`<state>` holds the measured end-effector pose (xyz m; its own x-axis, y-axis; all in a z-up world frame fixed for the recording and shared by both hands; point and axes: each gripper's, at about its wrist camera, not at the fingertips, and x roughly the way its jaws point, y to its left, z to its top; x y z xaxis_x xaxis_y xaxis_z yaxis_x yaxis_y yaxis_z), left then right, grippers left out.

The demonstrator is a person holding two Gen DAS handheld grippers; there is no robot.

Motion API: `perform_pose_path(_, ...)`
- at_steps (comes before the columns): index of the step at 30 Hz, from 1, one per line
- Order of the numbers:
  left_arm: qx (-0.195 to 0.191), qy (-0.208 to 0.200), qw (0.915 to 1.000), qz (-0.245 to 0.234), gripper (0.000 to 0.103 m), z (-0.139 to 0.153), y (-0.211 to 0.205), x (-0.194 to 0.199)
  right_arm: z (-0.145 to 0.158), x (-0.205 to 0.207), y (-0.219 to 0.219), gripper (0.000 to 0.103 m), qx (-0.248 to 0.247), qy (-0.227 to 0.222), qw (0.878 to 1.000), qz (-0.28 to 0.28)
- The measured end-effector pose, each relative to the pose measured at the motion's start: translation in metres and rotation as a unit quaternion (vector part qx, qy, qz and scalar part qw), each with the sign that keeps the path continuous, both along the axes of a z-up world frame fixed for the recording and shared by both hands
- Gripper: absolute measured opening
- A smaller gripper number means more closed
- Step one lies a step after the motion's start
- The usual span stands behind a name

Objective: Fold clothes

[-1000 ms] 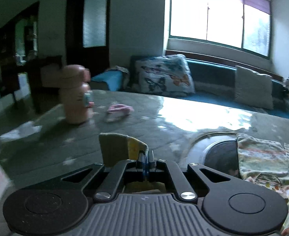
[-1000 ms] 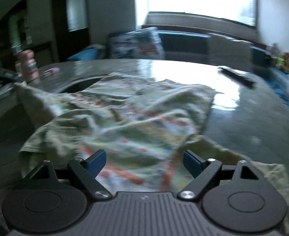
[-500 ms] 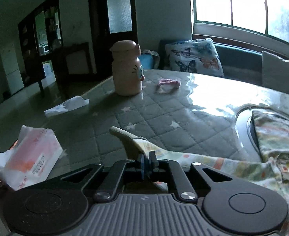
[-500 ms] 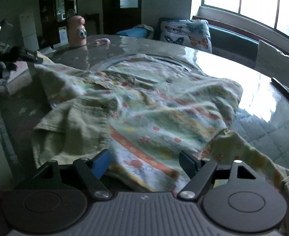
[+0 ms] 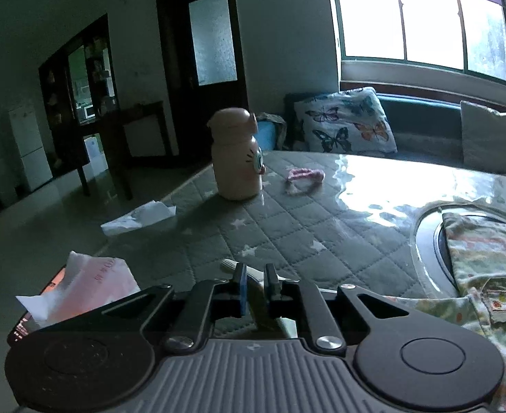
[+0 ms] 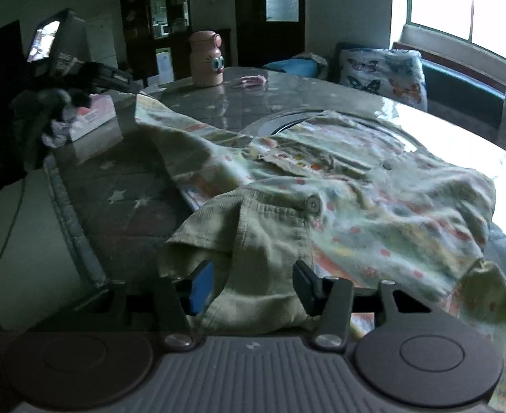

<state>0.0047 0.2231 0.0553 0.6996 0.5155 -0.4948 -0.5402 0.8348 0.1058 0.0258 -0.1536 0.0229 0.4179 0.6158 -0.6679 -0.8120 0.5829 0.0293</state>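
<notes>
Quilted table [image 5: 287, 227] | shirt [image 6: 373, 199] spread beside pink bottle [image 5: 235, 158] | my left gripper [image 5: 255, 287] nearly closed, sleeve edge between fingers | my right gripper [image 6: 253, 284] wide over collar

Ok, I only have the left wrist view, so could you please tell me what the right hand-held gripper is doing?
Observer: The right hand-held gripper is open, its fingers either side of the shirt's nearest olive fold, not clamped on it.
Operator: Thank you. How does the shirt lie overall?
Observer: It is spread across the table, rumpled, with a button facing up just beyond that fold.
Operator: And how does my sleeve look from there?
Observer: The sleeve stretches out from the shirt body to the left hand-held gripper, next to the tissue pack.
</notes>
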Motion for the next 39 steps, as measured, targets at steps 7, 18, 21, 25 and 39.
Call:
perform_pose_path(7, -0.013, 0.015, 0.9913, -0.130, 0.011, -0.004, -0.051, 0.002, -0.003, 0.009, 0.017, 0.035, 0.003, -0.001, 1.000, -0.016)
perform_pose_path(18, -0.012, 0.059, 0.9459, -0.319, 0.011, -0.044, -0.147, 0.029, 0.011, 0.024, -0.015, 0.005, 0.057, 0.049, 0.994, -0.077)
perform_pose_path(21, -0.005, 0.064, 0.9330, -0.354, 0.011, -0.053, -0.165, 0.028, 0.019, 0.030, -0.028, 0.005, 0.088, 0.072, 0.989, -0.092)
perform_pose_path(25, 0.005, 0.064, 0.9161, -0.396, 0.011, -0.059, -0.183, 0.021, 0.022, 0.032, -0.033, 0.005, 0.102, 0.079, 0.987, -0.097)
perform_pose_path(39, -0.024, 0.042, 0.9139, -0.403, 0.009, -0.053, -0.179, 0.019, 0.019, 0.036, -0.029, 0.005, 0.114, 0.086, 0.985, -0.100)
